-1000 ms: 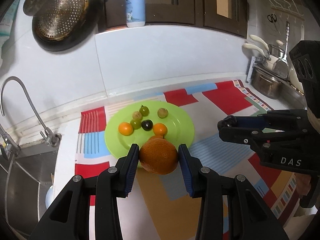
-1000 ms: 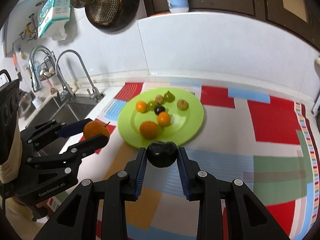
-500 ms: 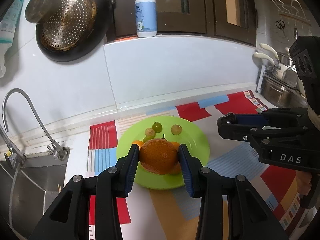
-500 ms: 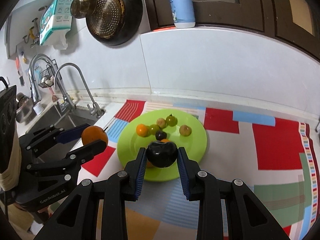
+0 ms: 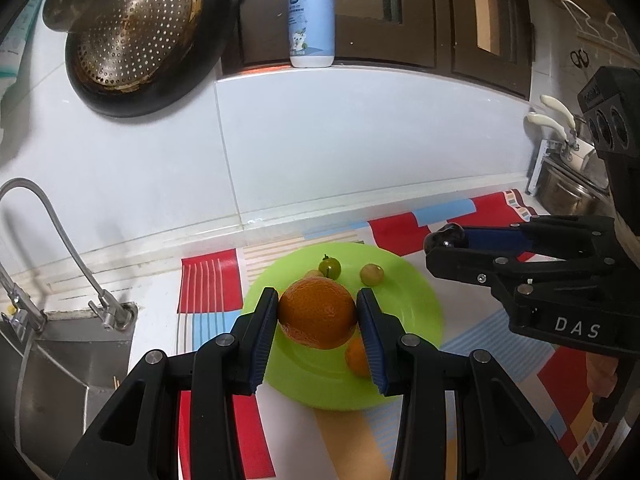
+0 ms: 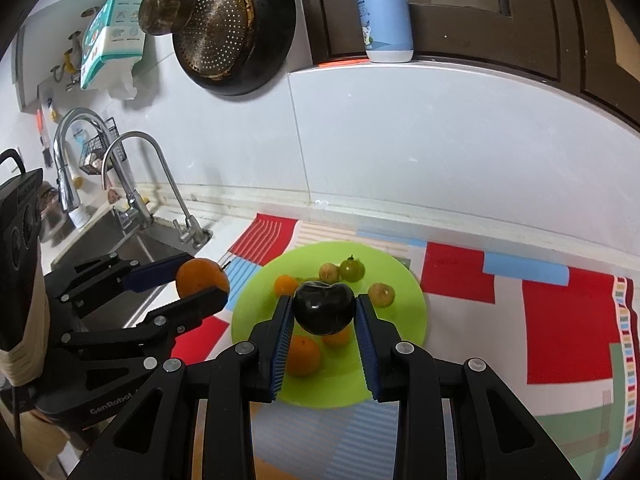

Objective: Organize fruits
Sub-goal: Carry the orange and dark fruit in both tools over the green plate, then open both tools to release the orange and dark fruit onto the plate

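Note:
My left gripper [image 5: 317, 314] is shut on a large orange [image 5: 317, 313] and holds it above the near left part of the green plate [image 5: 416, 312]. It also shows in the right wrist view [image 6: 202, 282] at the plate's left. My right gripper [image 6: 323, 312] is shut on a dark plum [image 6: 323, 310] above the plate [image 6: 408, 308]; it shows from the side in the left wrist view [image 5: 446, 242]. On the plate lie small oranges [image 6: 303, 356], a green tomato [image 6: 352, 269] and small yellowish fruits [image 6: 381, 294].
The plate sits on a red, blue and white patterned mat [image 6: 560, 320]. A sink [image 6: 108, 236] with a faucet [image 6: 160, 184] is at the left. A black pan with a strainer [image 6: 236, 28] hangs on the wall. A bottle [image 6: 386, 12] stands on the ledge. Pots [image 5: 568, 192] are at the far right.
Both grippers have risen and moved forward over the plate with their fruit still held. The plate now lies under them and looks farther below.

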Tool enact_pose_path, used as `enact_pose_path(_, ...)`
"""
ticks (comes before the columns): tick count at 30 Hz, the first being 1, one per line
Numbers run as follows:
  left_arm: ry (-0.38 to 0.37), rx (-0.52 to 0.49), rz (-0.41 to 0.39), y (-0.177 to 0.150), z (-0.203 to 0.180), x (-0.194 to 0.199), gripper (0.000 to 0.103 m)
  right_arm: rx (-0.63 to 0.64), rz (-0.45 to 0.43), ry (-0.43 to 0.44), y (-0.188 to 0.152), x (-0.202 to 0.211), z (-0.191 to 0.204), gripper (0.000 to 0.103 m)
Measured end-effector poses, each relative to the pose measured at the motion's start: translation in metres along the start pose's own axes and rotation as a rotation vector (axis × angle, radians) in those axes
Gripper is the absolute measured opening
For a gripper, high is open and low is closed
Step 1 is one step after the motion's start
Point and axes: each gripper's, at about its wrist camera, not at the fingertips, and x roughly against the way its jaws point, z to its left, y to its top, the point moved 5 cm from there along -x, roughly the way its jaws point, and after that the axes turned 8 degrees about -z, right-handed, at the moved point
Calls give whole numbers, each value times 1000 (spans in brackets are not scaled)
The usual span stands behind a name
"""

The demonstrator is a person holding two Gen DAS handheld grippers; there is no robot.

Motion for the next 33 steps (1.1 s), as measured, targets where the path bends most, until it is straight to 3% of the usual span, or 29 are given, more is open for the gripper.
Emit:
enact_pose_path(15, -3, 60, 50, 0, 23, -45, 40, 26, 30, 6, 8, -47, -6, 32)
enact_pose_path(33, -31, 74, 119, -16, 26, -89, 40, -5, 111, 14, -8, -104, -25, 32)
